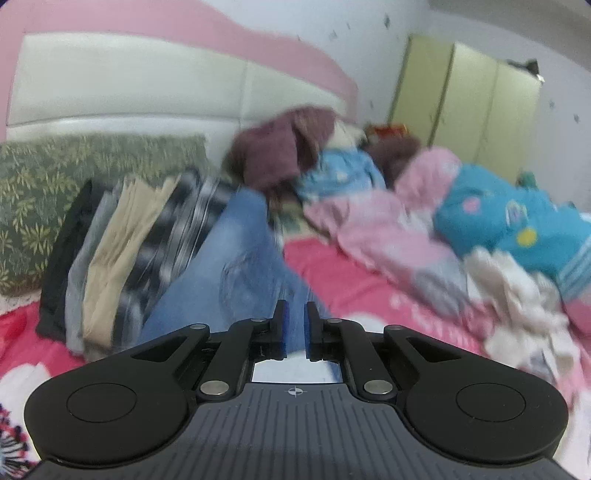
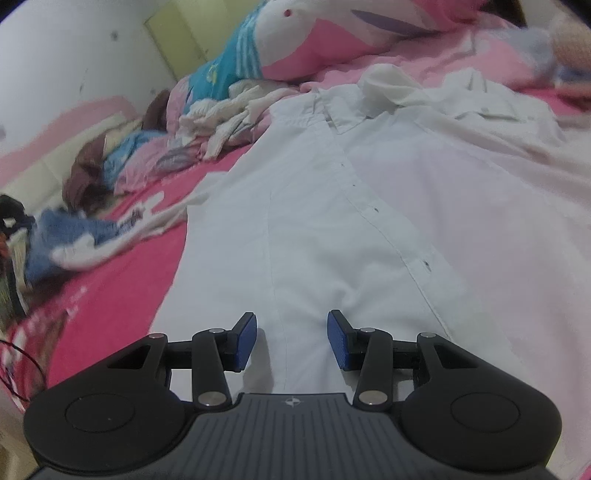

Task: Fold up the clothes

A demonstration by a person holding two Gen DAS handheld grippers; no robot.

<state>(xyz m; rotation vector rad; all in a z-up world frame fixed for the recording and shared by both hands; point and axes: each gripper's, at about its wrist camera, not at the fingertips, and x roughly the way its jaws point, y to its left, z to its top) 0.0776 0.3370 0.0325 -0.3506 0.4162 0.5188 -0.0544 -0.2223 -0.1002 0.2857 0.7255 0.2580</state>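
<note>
A white button-up shirt lies spread flat on the pink bed sheet, collar at the far end. My right gripper hovers open just over the shirt's lower front, with nothing between its blue pads. In the left wrist view, folded blue jeans reach from my left gripper up against a leaning stack of folded clothes. The left fingers stand almost together, with the denim's near edge in the narrow gap. This view is blurred by motion.
A loose heap of clothes in pink, blue, maroon and cream runs along the right side of the bed. A green patterned pillow leans on the white headboard. A yellow wardrobe stands behind. A pink and white stuffed toy lies beyond the shirt.
</note>
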